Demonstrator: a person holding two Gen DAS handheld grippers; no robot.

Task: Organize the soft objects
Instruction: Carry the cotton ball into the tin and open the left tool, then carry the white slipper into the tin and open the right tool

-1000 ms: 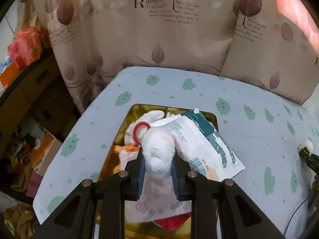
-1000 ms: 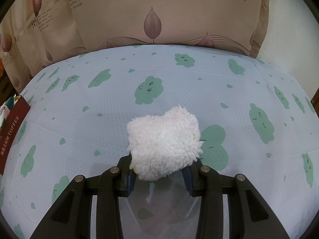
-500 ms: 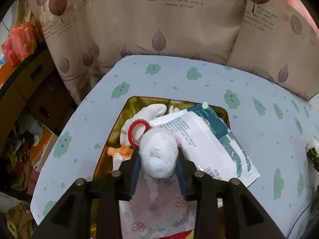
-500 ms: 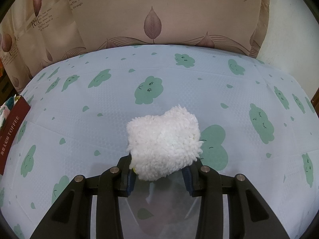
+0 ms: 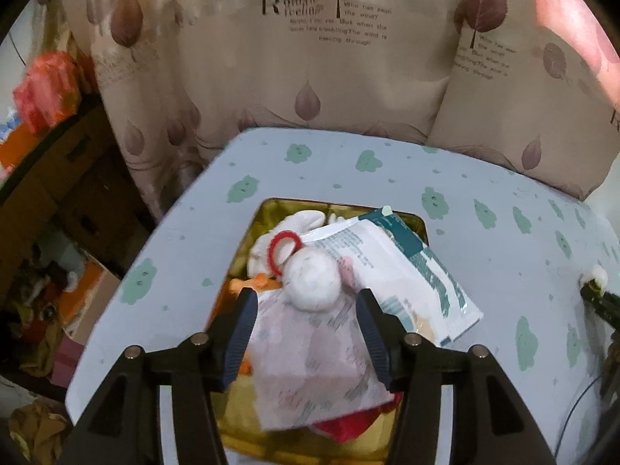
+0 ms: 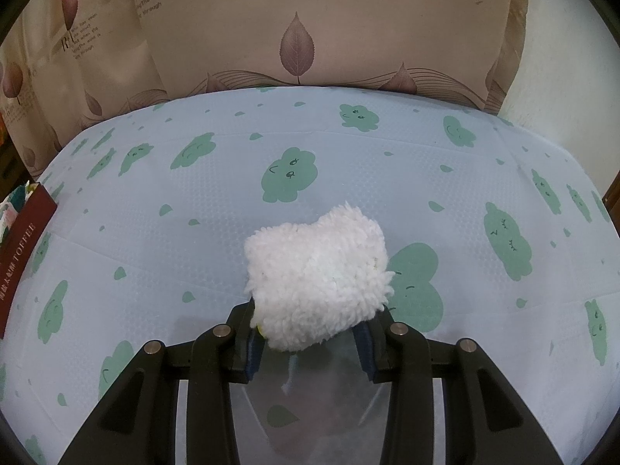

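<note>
In the left wrist view a gold tin point(image 5: 248, 240) sits on the cloud-print tablecloth point(image 5: 484, 193), filled with soft things and packets. A small white plush toy point(image 5: 312, 283) with a red ring point(image 5: 283, 250) rests on a pink flowered packet point(image 5: 310, 360) inside it. My left gripper point(image 5: 306, 310) hovers over the tin. Its jaws are opening and stand apart from the toy on both sides. In the right wrist view my right gripper point(image 6: 310, 333) is shut on a fluffy white soft piece point(image 6: 317, 275), held just above the cloth.
A white and teal packet point(image 5: 407, 271) sticks out over the tin's right rim. A dark red toffee box point(image 6: 19, 248) lies at the table's left edge. Leaf-print curtains point(image 5: 310, 97) hang behind the table. Cardboard boxes and clutter point(image 5: 58, 252) fill the floor left of it.
The left jaws went from shut on the white plush toy to wide apart, and the toy now lies loose on the packets in the tin. The right gripper and its fluffy piece have not moved.
</note>
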